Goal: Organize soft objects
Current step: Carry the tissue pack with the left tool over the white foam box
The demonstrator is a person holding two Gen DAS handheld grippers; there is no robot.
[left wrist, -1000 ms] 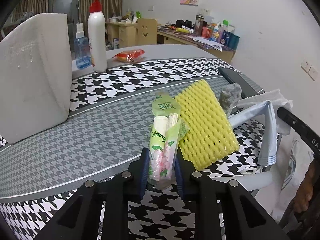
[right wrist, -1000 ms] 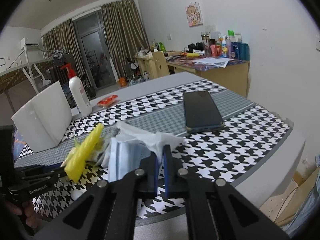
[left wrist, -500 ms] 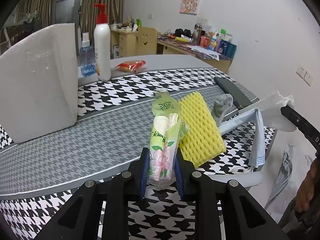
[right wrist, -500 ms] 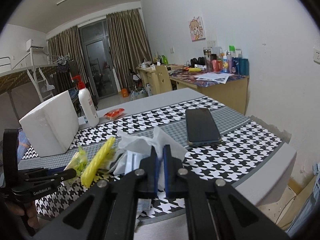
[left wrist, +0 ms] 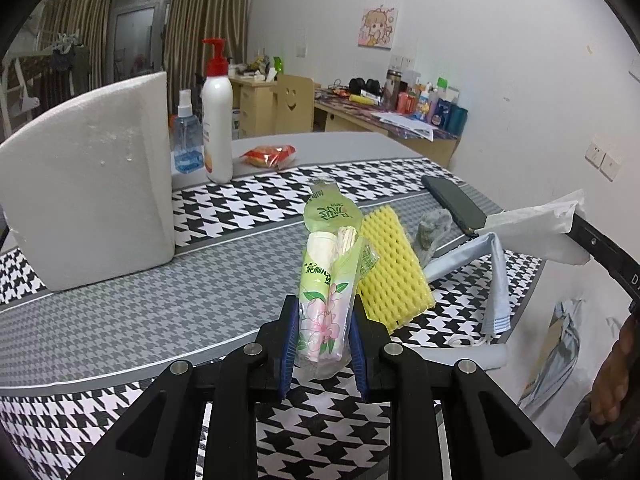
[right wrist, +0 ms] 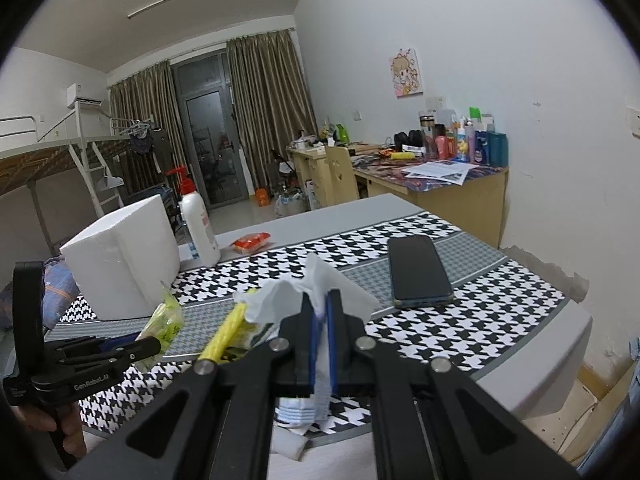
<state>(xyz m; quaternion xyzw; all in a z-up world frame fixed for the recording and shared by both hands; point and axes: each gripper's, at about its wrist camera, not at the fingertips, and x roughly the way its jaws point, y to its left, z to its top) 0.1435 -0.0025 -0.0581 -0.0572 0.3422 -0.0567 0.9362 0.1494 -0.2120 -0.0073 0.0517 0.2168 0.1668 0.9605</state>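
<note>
Both hands are loaded, and nothing looks sorted away yet. The left gripper (left wrist: 323,338) is clamped on a green packet (left wrist: 326,276) of wipes or cotton swabs, the packet standing up between the blue pads, clear of the houndstooth desk (left wrist: 168,312). The right gripper (right wrist: 319,330) is pinched tight on a white tissue (right wrist: 280,300) together with a blue face mask (left wrist: 494,276); seen from the left wrist, the mask hangs off that gripper in a long drooping loop, its lower end dangling at the desk's near edge.

Still lying on the desk: a yellow foam net (left wrist: 390,264) just beside the packet, and a small grey crumpled thing (left wrist: 432,228) behind it, near the dark phone (right wrist: 418,270). So by my reading two or three soft items are in hand and at least two wait. Where they go is not shown; the white foam box (left wrist: 88,196) at the far left is a likely candidate, but that is a guess.

Pose now: the left gripper points down at a moderate slant over the near desk edge, aimed roughly toward the box side. The right one sits flatter, looking across the desk into the room, with the left gripper visible low to its left.
</note>
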